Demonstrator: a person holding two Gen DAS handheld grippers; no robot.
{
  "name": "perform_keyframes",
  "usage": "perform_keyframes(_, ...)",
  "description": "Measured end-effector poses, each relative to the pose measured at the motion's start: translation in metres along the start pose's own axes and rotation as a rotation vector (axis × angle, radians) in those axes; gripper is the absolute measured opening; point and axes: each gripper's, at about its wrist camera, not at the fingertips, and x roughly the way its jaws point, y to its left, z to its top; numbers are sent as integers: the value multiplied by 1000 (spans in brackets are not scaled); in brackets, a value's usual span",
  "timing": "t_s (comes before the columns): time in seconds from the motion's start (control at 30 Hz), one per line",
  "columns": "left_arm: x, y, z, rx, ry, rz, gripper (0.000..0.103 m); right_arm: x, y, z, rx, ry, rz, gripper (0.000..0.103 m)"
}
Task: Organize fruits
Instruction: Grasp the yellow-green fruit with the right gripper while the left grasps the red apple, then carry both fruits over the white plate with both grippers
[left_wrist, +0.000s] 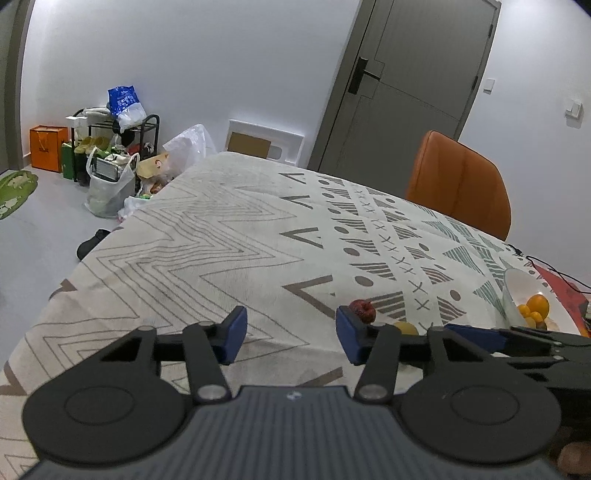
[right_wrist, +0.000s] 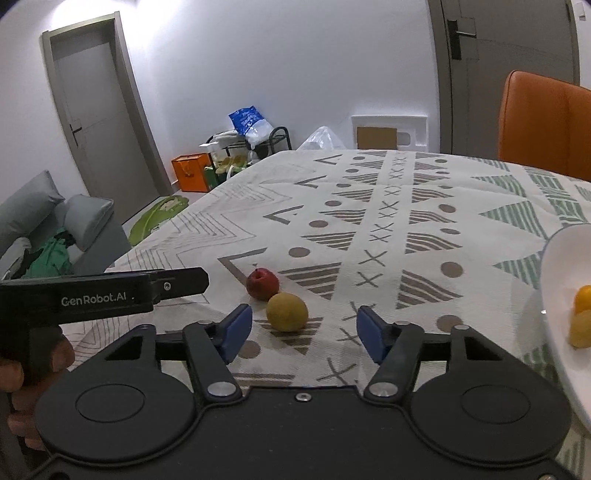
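A red apple (right_wrist: 262, 283) and a yellow-green round fruit (right_wrist: 287, 311) lie side by side on the patterned tablecloth (right_wrist: 369, 221). My right gripper (right_wrist: 304, 332) is open and empty, just behind the yellow fruit. A white bowl (right_wrist: 554, 295) at the right holds orange and yellow fruits (right_wrist: 581, 314). In the left wrist view my left gripper (left_wrist: 291, 334) is open and empty above the cloth, with the apple (left_wrist: 362, 309) just past its right fingertip, the yellow fruit (left_wrist: 406, 327) beside it, and the bowl (left_wrist: 517, 291) with oranges (left_wrist: 537, 304) at the far right.
An orange chair (left_wrist: 461, 181) stands at the table's far side. Bags, a rack and an orange box (left_wrist: 48, 147) clutter the floor by the wall. A grey sofa (right_wrist: 55, 229) is left of the table. Black cables (left_wrist: 554, 273) lie near the bowl.
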Motion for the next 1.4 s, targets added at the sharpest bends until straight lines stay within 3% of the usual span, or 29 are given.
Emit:
perform_keyframes(0.2,1,4,4,-8,-3,-5,50,14,8,1,-22,11,15,54)
perform_keyframes(0.23,1,4,4,-6,-4,-5,50,16,10,1,-27,14,20,47)
perform_keyframes(0.27,1,3,4,-5,-5,-6,50,17,10,1,-33,10,22,31)
perform_keyframes(0.3,1,2,5,-4,-6,-8,50,17,10,1,-40,7,23,25)
perform_keyframes(0.4,3,-2,6,4,-5,-17,50,14,8,1,-27,4,47,25)
perform_keyframes(1.0,24,-41,4,88,23,-73,50,-26,-26,2,22,-58,-51,25)
perform_keyframes(1.03,28,-43,3,92,26,-75,49,-29,-30,2,26,-61,-57,25)
perform_keyframes(1.1,36,-44,0,98,50,-63,28,-33,-35,1,33,-68,-67,25)
perform_keyframes(1.17,38,-46,-2,102,42,-58,21,-39,-39,1,38,-76,-77,25)
perform_keyframes(1.4,29,-65,2,135,21,-92,21,-53,-55,-3,65,-98,-102,25)
